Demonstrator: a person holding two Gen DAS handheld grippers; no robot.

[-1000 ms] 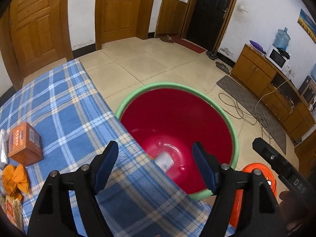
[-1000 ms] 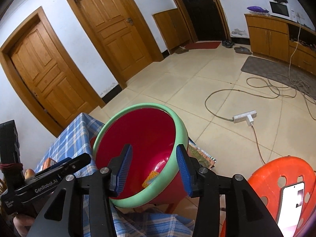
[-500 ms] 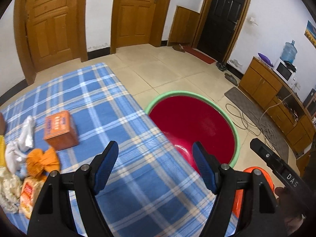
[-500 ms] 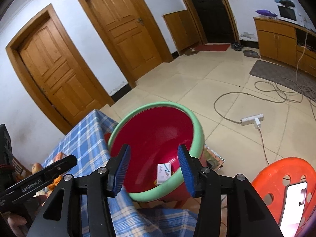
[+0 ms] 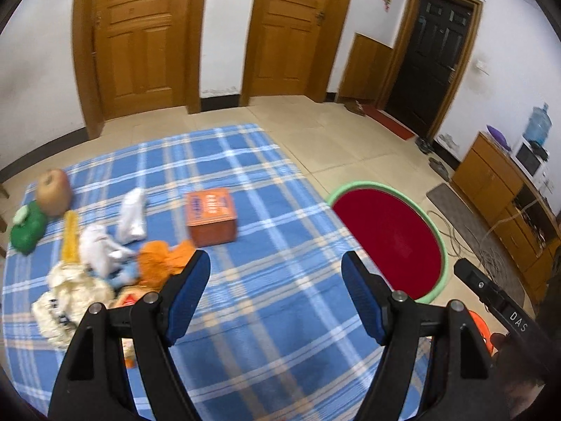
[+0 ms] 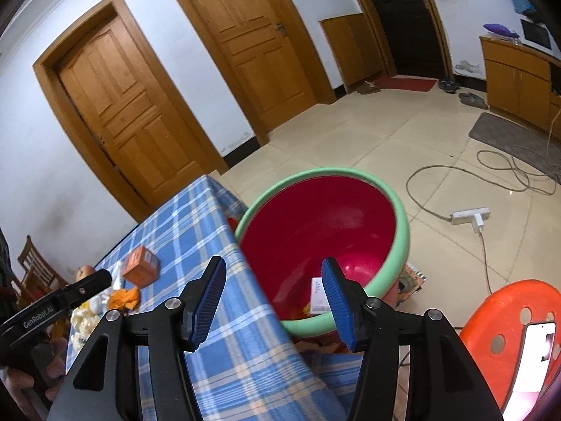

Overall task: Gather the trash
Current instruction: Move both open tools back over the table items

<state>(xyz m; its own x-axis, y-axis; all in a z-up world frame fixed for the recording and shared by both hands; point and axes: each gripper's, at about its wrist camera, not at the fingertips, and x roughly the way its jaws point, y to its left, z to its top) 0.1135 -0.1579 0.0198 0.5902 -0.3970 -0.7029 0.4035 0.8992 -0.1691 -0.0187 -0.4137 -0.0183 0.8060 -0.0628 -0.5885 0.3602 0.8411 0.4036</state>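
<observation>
A red basin with a green rim (image 5: 387,231) (image 6: 326,231) stands on the floor beside the table's right edge; a white card (image 6: 319,294) lies inside it. On the blue plaid cloth (image 5: 266,280) sit an orange box (image 5: 210,215) (image 6: 141,263) and, at the left, a heap of trash: white wrappers (image 5: 112,231), orange scraps (image 5: 159,261), a crumpled cream bag (image 5: 70,291). My left gripper (image 5: 275,296) hovers open over the cloth, empty. My right gripper (image 6: 273,294) hangs over the table edge and basin rim, its jaws opening with nothing between them.
An apple (image 5: 53,191) and a green object (image 5: 27,229) lie at the cloth's far left. An orange plastic stool (image 6: 508,336) holding a phone (image 6: 536,351) stands right of the basin. Cables and a power strip (image 6: 470,215) lie on the tiled floor. A wooden chair (image 6: 33,270) stands behind the table.
The left gripper has swung left and up, away from the basin toward the trash pile. The right gripper has shifted left toward the table edge and its jaws have widened.
</observation>
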